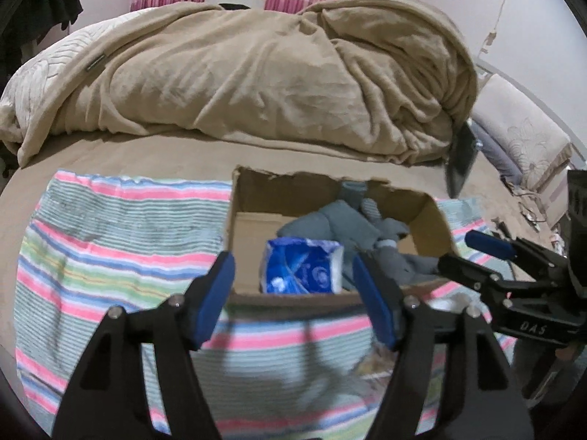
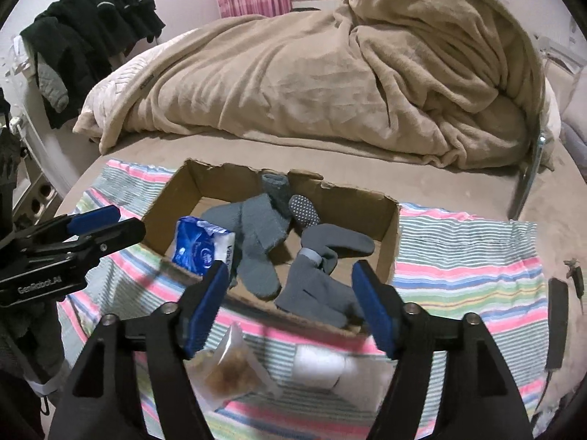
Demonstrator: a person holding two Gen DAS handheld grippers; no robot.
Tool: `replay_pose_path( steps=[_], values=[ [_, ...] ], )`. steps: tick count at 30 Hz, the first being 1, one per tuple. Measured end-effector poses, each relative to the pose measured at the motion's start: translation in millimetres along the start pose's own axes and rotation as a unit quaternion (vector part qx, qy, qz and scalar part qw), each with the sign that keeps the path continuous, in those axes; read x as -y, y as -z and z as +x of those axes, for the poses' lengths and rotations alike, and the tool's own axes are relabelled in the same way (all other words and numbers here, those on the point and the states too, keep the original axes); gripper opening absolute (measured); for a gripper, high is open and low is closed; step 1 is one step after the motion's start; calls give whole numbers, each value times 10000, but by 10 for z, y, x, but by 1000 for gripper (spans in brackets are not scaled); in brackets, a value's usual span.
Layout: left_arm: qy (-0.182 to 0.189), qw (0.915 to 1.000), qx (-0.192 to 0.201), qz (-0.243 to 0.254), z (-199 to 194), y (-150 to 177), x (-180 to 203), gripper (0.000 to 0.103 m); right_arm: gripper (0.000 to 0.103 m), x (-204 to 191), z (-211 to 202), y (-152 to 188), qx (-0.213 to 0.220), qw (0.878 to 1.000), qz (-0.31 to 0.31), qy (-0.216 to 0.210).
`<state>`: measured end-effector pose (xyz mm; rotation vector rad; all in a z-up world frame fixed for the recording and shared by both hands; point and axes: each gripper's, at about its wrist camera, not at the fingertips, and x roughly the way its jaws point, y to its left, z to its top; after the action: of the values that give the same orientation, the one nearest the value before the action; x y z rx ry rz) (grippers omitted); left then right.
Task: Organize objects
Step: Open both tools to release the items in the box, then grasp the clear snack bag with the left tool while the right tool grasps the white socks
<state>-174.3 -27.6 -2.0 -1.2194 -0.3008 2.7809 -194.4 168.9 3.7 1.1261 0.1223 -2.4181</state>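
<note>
An open cardboard box (image 1: 253,198) (image 2: 205,179) sits on a striped cloth (image 1: 110,238) on the bed. In it lie a blue tissue pack (image 1: 304,266) (image 2: 200,245), grey socks (image 2: 256,234) and grey gloves (image 2: 319,275). My left gripper (image 1: 291,267) (image 2: 128,220) hovers open over the box's near left corner; the tissue pack shows in its gap, untouched. My right gripper (image 2: 291,267) (image 1: 458,251) is open above the gloves, gripping nothing. In front of the box lie a clear bag of brown bits (image 2: 229,363) and a white roll (image 2: 323,365).
A heaped beige blanket (image 1: 256,73) fills the bed behind the box. Black clothes (image 2: 95,18) hang at the far left. A pillow (image 1: 521,135) lies at the right. A metal frame (image 2: 528,183) and a dark flat object (image 2: 555,322) are on the right of the cloth.
</note>
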Motion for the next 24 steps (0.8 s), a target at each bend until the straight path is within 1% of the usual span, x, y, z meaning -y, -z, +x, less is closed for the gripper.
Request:
replay_pose_path(
  steps=[7,13,18,24],
  values=[
    [128,9997,115,151,-300,139,187,69,75,-28,-290,96,161,9998,49,70],
    [211,9996,135,134,-467,285,273,70,76,-60,-486,221,206,9997,67,96],
    [244,9996,58,118,-529,451,322,70,76,-85,-598,339,188,9997,82,111],
    [203,9997,-81,83,-524,622,326,70,76,-95,-683,520,141,9997,148,101]
  ],
)
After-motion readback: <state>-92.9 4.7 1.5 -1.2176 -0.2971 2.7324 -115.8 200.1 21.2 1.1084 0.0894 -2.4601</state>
